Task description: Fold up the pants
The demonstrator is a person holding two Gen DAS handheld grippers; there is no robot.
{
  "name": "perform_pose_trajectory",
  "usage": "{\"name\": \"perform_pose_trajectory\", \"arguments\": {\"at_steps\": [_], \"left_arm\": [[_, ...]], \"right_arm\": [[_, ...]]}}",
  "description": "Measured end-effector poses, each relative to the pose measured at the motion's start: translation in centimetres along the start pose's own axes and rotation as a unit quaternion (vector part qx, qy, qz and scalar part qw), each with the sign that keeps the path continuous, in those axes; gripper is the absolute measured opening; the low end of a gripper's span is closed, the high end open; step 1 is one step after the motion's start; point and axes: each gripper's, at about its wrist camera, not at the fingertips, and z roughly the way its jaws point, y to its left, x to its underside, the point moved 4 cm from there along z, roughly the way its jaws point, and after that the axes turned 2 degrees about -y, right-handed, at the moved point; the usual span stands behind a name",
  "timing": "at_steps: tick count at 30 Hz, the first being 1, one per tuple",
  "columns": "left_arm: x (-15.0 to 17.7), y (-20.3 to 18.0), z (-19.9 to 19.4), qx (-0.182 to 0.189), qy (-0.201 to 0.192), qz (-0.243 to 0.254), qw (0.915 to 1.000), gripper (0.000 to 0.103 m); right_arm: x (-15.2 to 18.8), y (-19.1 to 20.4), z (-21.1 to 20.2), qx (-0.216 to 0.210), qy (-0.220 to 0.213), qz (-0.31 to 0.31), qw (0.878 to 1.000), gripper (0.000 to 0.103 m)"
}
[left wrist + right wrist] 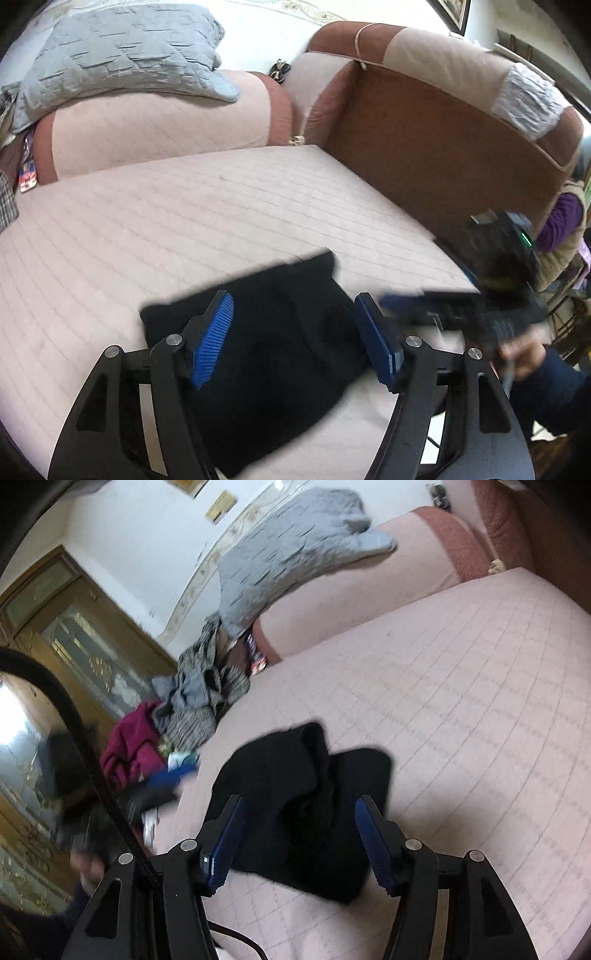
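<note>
The black pants (pixel 280 354) are lying bunched on the pink sofa seat (pixel 184 206). Left gripper (pixel 295 339) and right gripper (pixel 299 834) are both hanging over them, jaws released, gripping nothing.

Black pants (pixel 280 332) (seemingly folded) on sofa

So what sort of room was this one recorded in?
Most likely a lived-in living room at home: a pink-covered sofa with brown armrests, a grey quilt draped over its back, a pile of clothes at one end, and an ornate wooden door behind.
</note>
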Motion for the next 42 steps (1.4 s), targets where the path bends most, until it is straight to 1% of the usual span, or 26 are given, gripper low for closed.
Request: {"name": "perform_pose_trajectory", "arguments": {"at_steps": [1, 5, 6, 7, 8, 10, 11, 12, 13, 14, 15, 16, 17, 18, 19, 22, 24, 26, 28, 29, 30, 32, 33, 35, 38, 42], "left_arm": [[-0.2, 0.8, 0.5, 0.003, 0.009, 0.000, 1.0000, 0.068], [-1.5, 2.6, 3.9, 0.029, 0.060, 0.018, 0.9976, 0.068], [-1.5, 2.8, 4.5, 0.022, 0.067, 0.023, 0.9972, 0.068], [-1.5, 3.0, 5.4, 0.015, 0.077, 0.030, 0.9965, 0.068], [-1.3, 3.1, 6.3, 0.017, 0.092, 0.036, 0.9949, 0.068], [-0.1, 3.3, 7.6, 0.021, 0.122, 0.045, 0.9913, 0.068], [0.4, 3.4, 8.1, 0.022, 0.130, 0.047, 0.9902, 0.068], [0.7, 3.4, 8.5, 0.020, 0.132, 0.049, 0.9898, 0.068], [1.1, 3.4, 8.6, 0.014, 0.131, 0.051, 0.9900, 0.066], [1.3, 3.3, 8.5, 0.011, 0.124, 0.051, 0.9909, 0.063], [1.3, 3.1, 8.3, 0.014, 0.119, 0.049, 0.9916, 0.052], [1.1, 2.8, 8.1, 0.019, 0.111, 0.048, 0.9925, 0.045], [1.0, 2.6, 7.8, 0.019, 0.105, 0.049, 0.9931, 0.044], [0.7, 2.2, 7.6, 0.021, 0.096, 0.050, 0.9939, 0.040], [0.2, 1.6, 7.3, 0.030, 0.087, 0.050, 0.9945, 0.038], [-1.0, -0.5, 6.6, 0.041, 0.066, 0.055, 0.9954, 0.038], [-1.1, -1.6, 7.3, 0.037, 0.066, 0.066, 0.9949, 0.038], [-0.2, -2.0, 9.0, 0.025, 0.080, 0.064, 0.9945, 0.038], [1.0, -1.8, 10.6, 0.008, 0.101, 0.051, 0.9936, 0.038], [1.3, -1.6, 11.0, 0.002, 0.102, 0.047, 0.9936, 0.038], [1.3, -1.6, 10.9, 0.000, 0.095, 0.045, 0.9944, 0.039], [0.9, -1.4, 10.3, 0.003, 0.085, 0.037, 0.9957, 0.042], [0.7, -1.3, 9.6, -0.004, 0.080, 0.031, 0.9963, 0.045], [0.2, -1.0, 8.3, -0.029, 0.065, 0.024, 0.9972, 0.045], [-0.3, -0.7, 6.1, -0.059, 0.036, 0.022, 0.9974, 0.046], [0.2, 0.1, 3.5, -0.101, 0.020, 0.005, 0.9947, 0.046]], "right_arm": [[0.5, 0.5, 0.5, 0.004, 0.009, -0.011, 1.000, 0.059], [1.8, 2.1, 3.1, 0.048, 0.041, -0.074, 0.995, 0.059], [1.9, 2.2, 3.8, 0.057, 0.044, -0.085, 0.994, 0.059], [2.0, 2.2, 4.3, 0.067, 0.044, -0.091, 0.993, 0.059], [2.0, 2.1, 4.7, 0.070, 0.043, -0.089, 0.993, 0.059], [1.8, 2.0, 5.4, 0.066, 0.034, -0.071, 0.995, 0.059], [1.6, 1.8, 5.7, 0.061, 0.029, -0.063, 0.996, 0.057], [1.7, 1.7, 6.0, 0.056, 0.026, -0.057, 0.996, 0.036], [1.7, 1.5, 6.4, 0.055, 0.024, -0.053, 0.997, 0.028], [1.7, 1.3, 6.7, 0.067, 0.019, -0.051, 0.996, 0.017], [1.6, 1.1, 6.7, 0.069, 0.012, -0.046, 0.996, 0.012], [1.4, 1.1, 6.6, 0.066, 0.007, -0.040, 0.997, 0.011], [1.2, 1.2, 6.2, 0.061, 0.002, -0.037, 0.997, 0.009], [0.8, 1.3, 5.5, 0.056, -0.007, -0.037, 0.998, 0.009], [0.4, 1.6, 4.8, 0.054, -0.015, -0.041, 0.998, 0.009], [-0.8, 2.3, 2.4, 0.063, -0.037, -0.060, 0.995, 0.008], [-1.1, 2.1, 1.1, 0.078, -0.042, -0.066, 0.994, 0.008], [-0.6, 1.1, 0.9, 0.097, -0.033, -0.058, 0.993, 0.008], [0.5, -0.4, 1.7, 0.116, -0.009, -0.042, 0.992, 0.008], [1.1, -1.1, 2.3, 0.129, 0.001, -0.040, 0.991, 0.008], [1.4, -1.5, 2.5, 0.137, 0.003, -0.039, 0.990, 0.009], [1.2, -1.4, 2.5, 0.140, -0.002, -0.036, 0.990, 0.009], [0.8, -1.3, 2.3, 0.139, 0.002, -0.038, 0.990, 0.010], [0.4, -1.1, 1.7, 0.145, 0.001, -0.049, 0.988, 0.012], [-0.2, -0.2, 0.5, 0.155, -0.016, -0.070, 0.985, 0.013], [-0.4, 1.8, -0.4, 0.136, -0.026, -0.090, 0.986, 0.014]]}}
